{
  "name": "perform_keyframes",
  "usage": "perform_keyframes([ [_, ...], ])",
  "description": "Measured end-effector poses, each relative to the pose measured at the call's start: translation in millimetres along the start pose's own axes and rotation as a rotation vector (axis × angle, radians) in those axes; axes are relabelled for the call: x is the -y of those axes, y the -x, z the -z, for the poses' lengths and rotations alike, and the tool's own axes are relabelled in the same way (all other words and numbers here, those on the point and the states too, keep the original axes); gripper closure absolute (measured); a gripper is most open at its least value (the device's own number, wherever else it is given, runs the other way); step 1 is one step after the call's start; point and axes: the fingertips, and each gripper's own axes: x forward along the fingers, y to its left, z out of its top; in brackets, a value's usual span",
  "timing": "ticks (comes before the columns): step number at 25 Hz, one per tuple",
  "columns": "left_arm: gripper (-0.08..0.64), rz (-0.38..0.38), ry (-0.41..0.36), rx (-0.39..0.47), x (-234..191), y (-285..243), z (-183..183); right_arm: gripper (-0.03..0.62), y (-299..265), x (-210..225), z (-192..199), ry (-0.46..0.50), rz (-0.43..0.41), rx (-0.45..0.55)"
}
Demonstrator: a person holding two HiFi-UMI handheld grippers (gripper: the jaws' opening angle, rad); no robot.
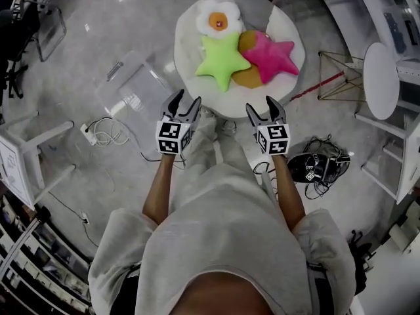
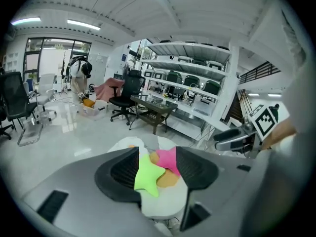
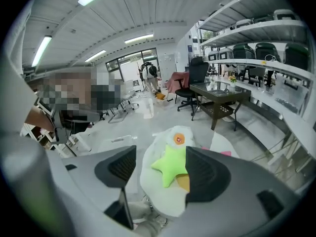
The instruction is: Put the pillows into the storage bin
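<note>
The fingers of the left gripper [image 1: 183,105] and the right gripper [image 1: 262,107] stand apart and hold nothing. The pillows [image 1: 223,61] lie on the round desk [image 1: 286,26], the clear bin [image 1: 134,84] beside it on the floor.

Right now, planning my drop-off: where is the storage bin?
In the head view, the clear storage bin sits on the floor, on the left side, just left of the round white table.

My left gripper [image 1: 182,103] and right gripper [image 1: 265,108] held level side by side, forearms extended forward, both jaws apart, nothing gripped
</note>
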Motion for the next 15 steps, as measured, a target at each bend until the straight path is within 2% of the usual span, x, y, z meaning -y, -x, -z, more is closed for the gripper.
perform_keyframes([
  [7, 0.327, 0.037, 0.019, -0.034, -42.1, -40.3, 22.6, 0.291, -52.5, -6.6, 14.0, -0.021, 0.009, -0.057],
  [15, 0.327, 0.021, 0.057, -0.068, -47.6, -76.4, 64.1, 0.255, -121.4, -4.8, 51.7, -0.031, -0.073, -0.098],
])
